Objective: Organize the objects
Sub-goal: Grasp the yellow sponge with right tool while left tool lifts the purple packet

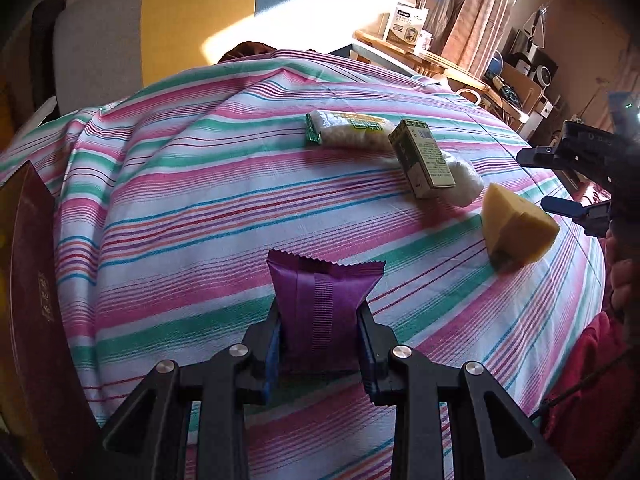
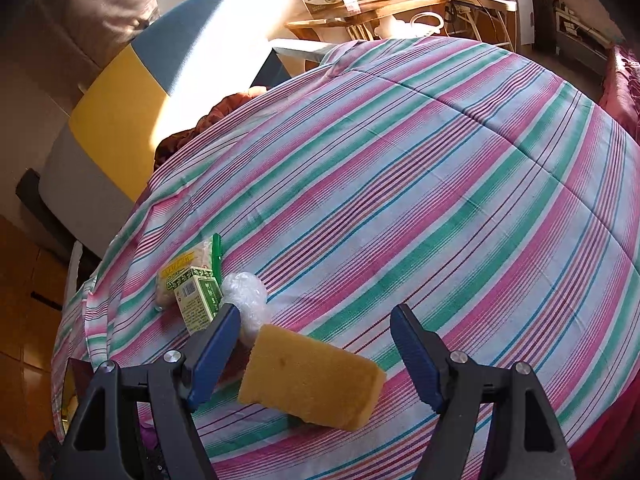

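Note:
My left gripper (image 1: 320,324) is shut on a purple snack packet (image 1: 320,304) and holds it upright over the striped cloth (image 1: 192,216). My right gripper (image 2: 316,324) is open, its fingers on either side of a yellow sponge (image 2: 312,380) that lies on the cloth; the sponge (image 1: 516,228) and the right gripper (image 1: 560,180) also show in the left wrist view. A green box (image 1: 422,158), a white plastic ball (image 1: 462,180) and a green-ended clear packet (image 1: 348,130) lie close together beyond the sponge, and show in the right wrist view as the box (image 2: 198,298), the ball (image 2: 246,300) and the packet (image 2: 188,264).
A dark red box (image 1: 36,300) stands at the left edge of the cloth. A yellow, blue and grey panel (image 2: 120,120) rises behind the table. A wooden table (image 2: 368,8) with boxes stands by the window.

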